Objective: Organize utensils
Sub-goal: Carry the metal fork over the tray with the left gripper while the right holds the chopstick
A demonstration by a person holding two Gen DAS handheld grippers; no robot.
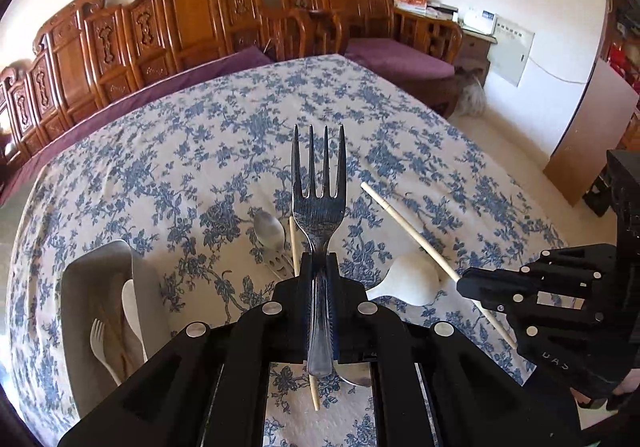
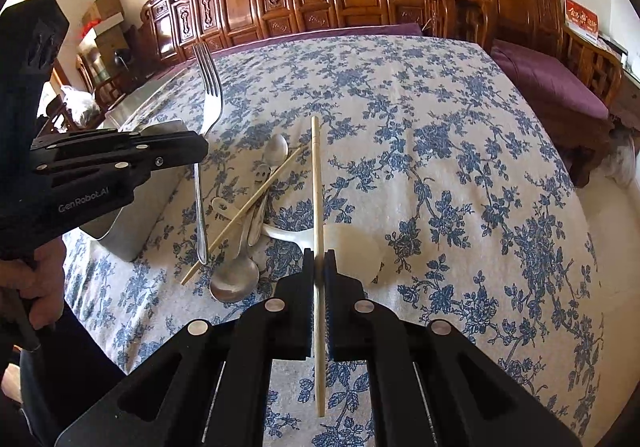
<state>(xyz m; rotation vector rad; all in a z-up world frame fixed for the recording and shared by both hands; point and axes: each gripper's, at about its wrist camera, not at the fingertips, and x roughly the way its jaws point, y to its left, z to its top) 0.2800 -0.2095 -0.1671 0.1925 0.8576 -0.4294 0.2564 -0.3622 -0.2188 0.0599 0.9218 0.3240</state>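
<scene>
Spoons [image 2: 240, 247] and loose chopstick [image 2: 244, 215] heaped beside metal bin [image 1: 80, 287]

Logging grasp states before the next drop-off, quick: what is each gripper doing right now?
Left gripper: closed on the metal fork, tines pointing up.
Right gripper: closed on one chopstick, lifted off the table.

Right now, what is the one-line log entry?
left gripper: shut on fork | right gripper: shut on chopstick | tray: white fork, spoon inside
</scene>
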